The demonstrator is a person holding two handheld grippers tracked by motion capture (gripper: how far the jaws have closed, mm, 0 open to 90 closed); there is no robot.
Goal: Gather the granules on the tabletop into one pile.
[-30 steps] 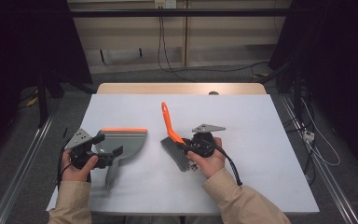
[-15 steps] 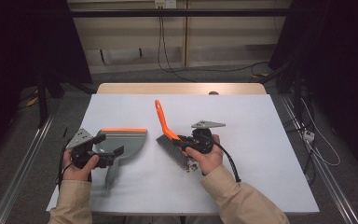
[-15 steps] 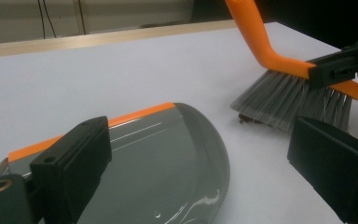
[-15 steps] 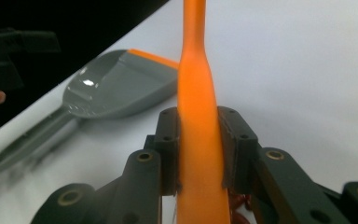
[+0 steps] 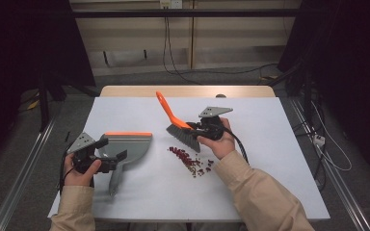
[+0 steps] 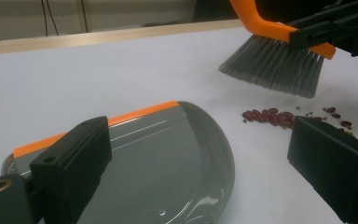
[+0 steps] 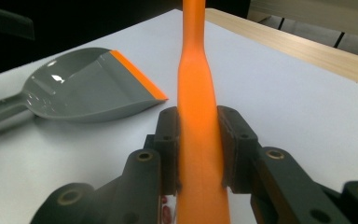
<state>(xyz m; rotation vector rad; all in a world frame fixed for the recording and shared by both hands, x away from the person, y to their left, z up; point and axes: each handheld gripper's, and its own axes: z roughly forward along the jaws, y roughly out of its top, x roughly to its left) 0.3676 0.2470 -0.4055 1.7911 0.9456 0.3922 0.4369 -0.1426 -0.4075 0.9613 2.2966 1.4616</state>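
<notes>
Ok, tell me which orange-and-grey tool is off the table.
The brush, clamped in the right gripper above the beans; the dustpan lies flat.

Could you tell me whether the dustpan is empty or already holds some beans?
Empty: the dustpan shows bare grey plastic, and the beans lie on the table.

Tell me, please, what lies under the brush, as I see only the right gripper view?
Observer: A scatter of red beans lies on the white table, just below the brush and its grey bristles.
Operator: Do the bristles touch them?
Observer: No, in the left gripper view the bristles hang clear above the beans.
Operator: Is the dustpan gripped?
Observer: It seems not. The left gripper has its jaws wide open, and the dustpan lies flat on the table between them.
</notes>
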